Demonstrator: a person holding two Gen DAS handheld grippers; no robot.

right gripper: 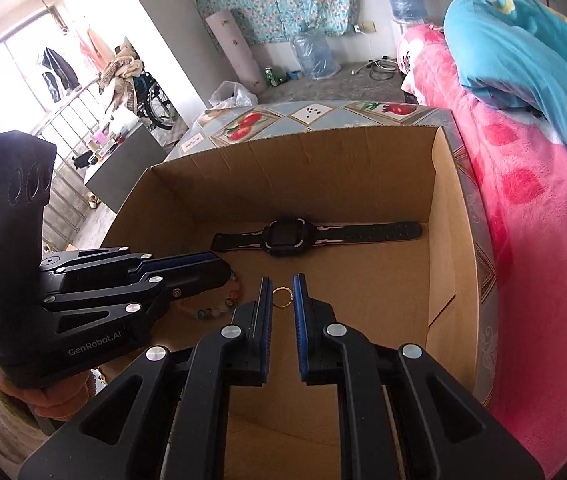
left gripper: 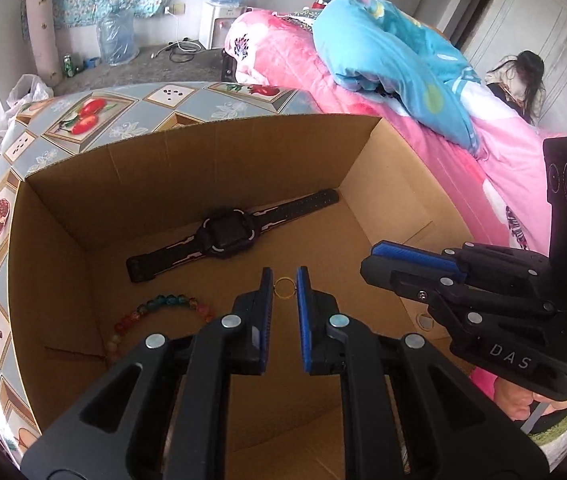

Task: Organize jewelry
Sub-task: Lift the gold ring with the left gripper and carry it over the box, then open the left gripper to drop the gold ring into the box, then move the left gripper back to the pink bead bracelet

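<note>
An open cardboard box [left gripper: 203, 168] [right gripper: 303, 176] holds the jewelry. A black watch [left gripper: 227, 234] [right gripper: 283, 238] lies flat along its far wall. A colourful bead bracelet [left gripper: 163, 301] [right gripper: 230, 301] lies at the near left. A small gold ring [left gripper: 283, 288] [right gripper: 282, 297] rests on the box floor between them and shows through the slit of each gripper. My left gripper [left gripper: 284, 270] [right gripper: 225, 270] hangs over the box, jaws nearly together with nothing pinched. My right gripper [right gripper: 282, 278] [left gripper: 367, 258] hovers beside it, also shut and empty. Both tilt down into the box.
The box stands on a table with a fruit-patterned cloth [left gripper: 123, 108] [right gripper: 323, 114]. A bed with a pink blanket [left gripper: 283, 56] [right gripper: 543, 240] and blue quilt [left gripper: 383, 40] runs along the right. A person [left gripper: 523, 80] sits at the far end. Water bottles [left gripper: 117, 36] stand on the floor.
</note>
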